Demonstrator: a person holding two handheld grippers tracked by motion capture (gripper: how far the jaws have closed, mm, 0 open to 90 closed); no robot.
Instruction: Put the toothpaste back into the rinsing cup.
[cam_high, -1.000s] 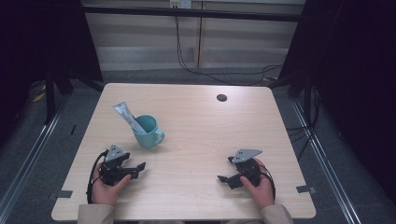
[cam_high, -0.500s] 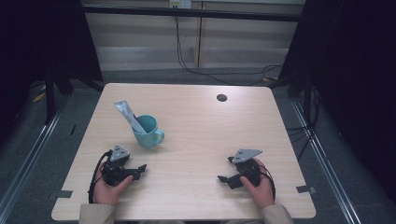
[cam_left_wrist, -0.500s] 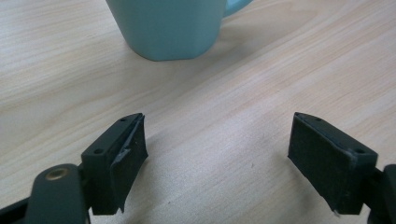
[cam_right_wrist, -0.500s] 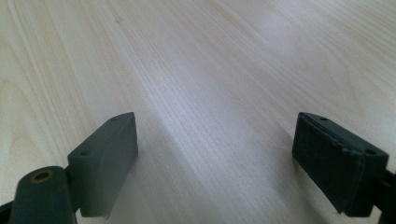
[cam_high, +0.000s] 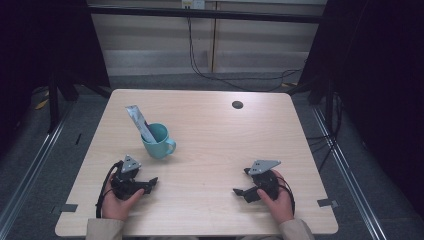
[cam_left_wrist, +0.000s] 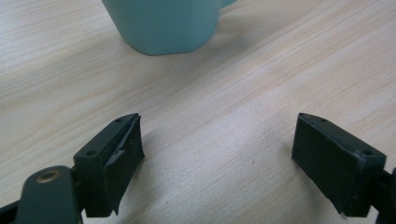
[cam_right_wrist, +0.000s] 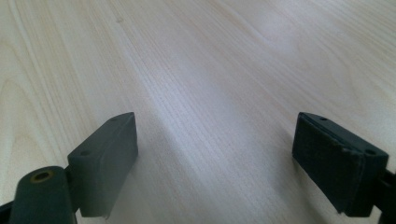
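Note:
A teal mug (cam_high: 157, 141) stands on the left half of the light wood table (cam_high: 220, 145), handle to the right. A silver packet (cam_high: 139, 121) leans out of it toward the back left. My left gripper (cam_high: 149, 183) rests on the table just in front of the mug, held by a hand. In the left gripper view the mug's base (cam_left_wrist: 163, 23) is ahead of the left gripper (cam_left_wrist: 219, 135); its jaws are open, have just been opening, and hold nothing. My right gripper (cam_high: 241, 192) rests near the front right, and in the right gripper view the right gripper (cam_right_wrist: 215, 135) is open over bare wood.
A dark round hole (cam_high: 237, 104) sits in the tabletop at the back right. Grey tape marks (cam_high: 69, 207) lie at the front corners. Black frame posts (cam_high: 55, 95) stand beside the table and cables (cam_high: 215, 70) hang behind it.

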